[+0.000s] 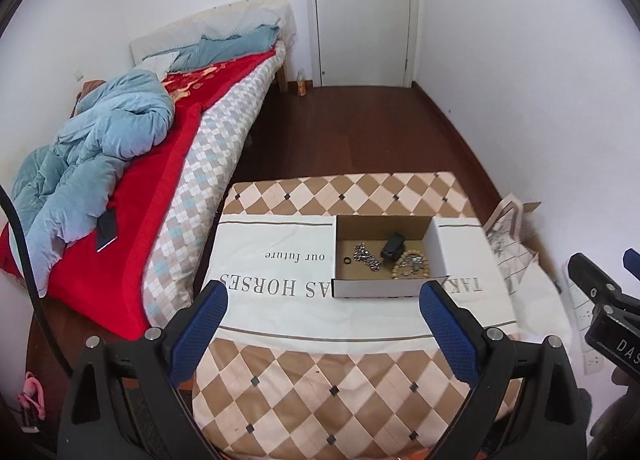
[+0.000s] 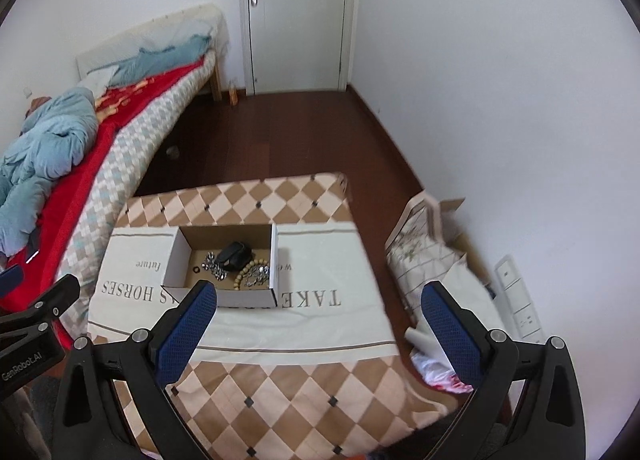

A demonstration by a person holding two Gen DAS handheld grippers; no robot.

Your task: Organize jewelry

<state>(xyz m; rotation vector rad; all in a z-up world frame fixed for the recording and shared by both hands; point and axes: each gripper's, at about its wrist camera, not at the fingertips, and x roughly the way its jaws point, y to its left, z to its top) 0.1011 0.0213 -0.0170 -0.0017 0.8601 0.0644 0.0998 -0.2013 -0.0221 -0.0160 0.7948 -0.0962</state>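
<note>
Both my left gripper (image 1: 322, 302) and right gripper (image 2: 318, 302) hang with fingers spread wide, holding nothing. Ahead of them, well apart, sits the open cardboard box (image 1: 384, 288) holding the jewelry: a silver chain (image 1: 366, 254), a wooden bead bracelet (image 1: 402, 264), a small black ring (image 1: 347, 260) and a black case (image 1: 393, 247). I judge the chains light, limp and slippery; pinch a bunched section. The beads are firmer. The table (image 1: 280, 380), cloth-covered, looks soft. Bed (image 1: 160, 180) lies left, white wall right.

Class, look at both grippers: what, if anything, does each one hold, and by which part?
Nothing is held. The left gripper and right gripper are both open and empty, short of the box with the jewelry.
</note>
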